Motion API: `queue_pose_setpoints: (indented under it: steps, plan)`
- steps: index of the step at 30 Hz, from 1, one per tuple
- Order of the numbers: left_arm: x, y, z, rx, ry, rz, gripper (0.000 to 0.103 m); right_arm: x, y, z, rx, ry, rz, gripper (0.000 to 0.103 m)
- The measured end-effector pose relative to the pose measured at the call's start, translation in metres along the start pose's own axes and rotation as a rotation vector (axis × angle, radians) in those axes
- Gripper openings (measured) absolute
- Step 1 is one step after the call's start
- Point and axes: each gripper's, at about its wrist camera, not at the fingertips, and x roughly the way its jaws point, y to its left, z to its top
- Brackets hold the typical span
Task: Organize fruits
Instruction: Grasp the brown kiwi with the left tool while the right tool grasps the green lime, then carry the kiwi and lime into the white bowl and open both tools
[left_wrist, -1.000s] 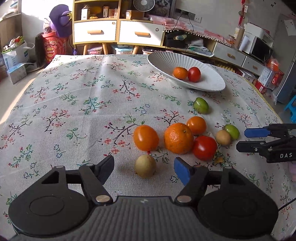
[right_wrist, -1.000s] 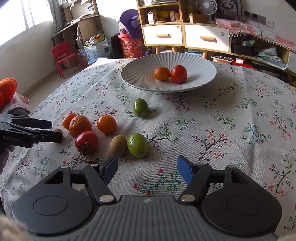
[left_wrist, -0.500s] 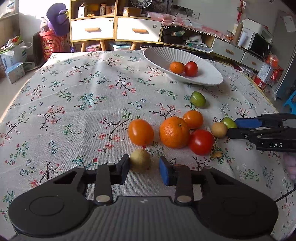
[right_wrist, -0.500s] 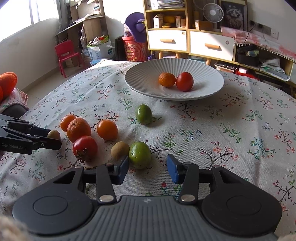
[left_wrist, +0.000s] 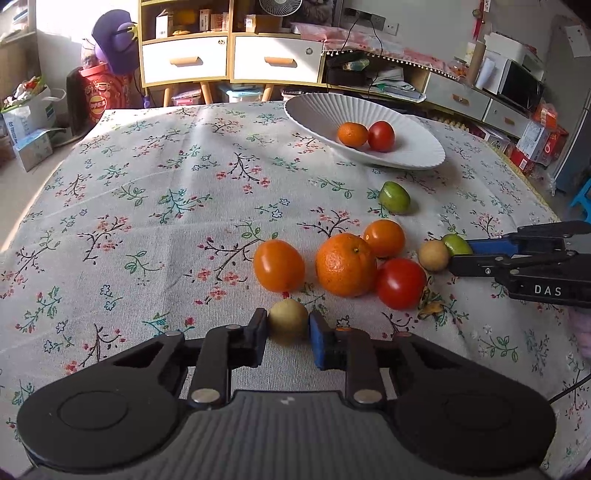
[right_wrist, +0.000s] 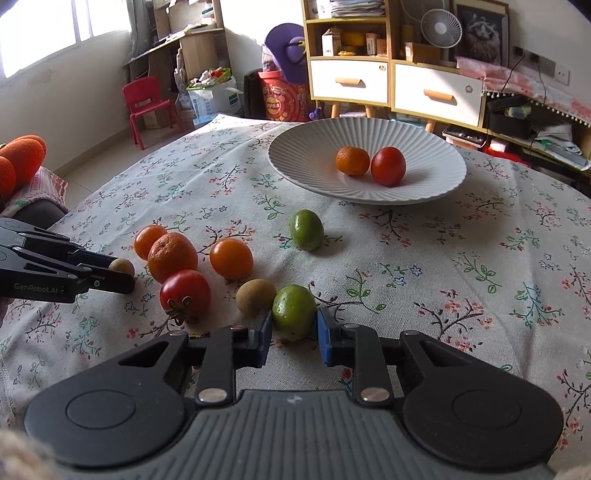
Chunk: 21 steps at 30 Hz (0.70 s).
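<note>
Black plastic grippers, blue-padded fingers (left_wrist: 320, 345), silver screws, white "DAS" and "GenRobot.AI" lettering.

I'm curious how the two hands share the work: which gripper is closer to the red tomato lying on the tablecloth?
Hard to call. The left gripper, closed on a small tan fruit, and the right gripper, around a green fruit, each sit about one fruit away from the red tomato.

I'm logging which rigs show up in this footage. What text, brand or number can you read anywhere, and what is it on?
"DAS": white letters on the right gripper, seen from the left wrist.
"GenRobot.AI": faint letters on the left gripper, seen from the right wrist.
Red drum by the cabinet: printed characters, too blurred to read.
Shelf boxes and floor boxes: print too small to read.
</note>
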Motion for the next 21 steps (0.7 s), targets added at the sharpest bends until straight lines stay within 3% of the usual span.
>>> queue_pose_setpoints:
  steps: [21]
  plan:
    - [-0.008,-0.016,0.022,0.018,-0.042,-0.003,0.016,-0.011,0.003,0.019,0.022,-0.002,-0.035,0.023]
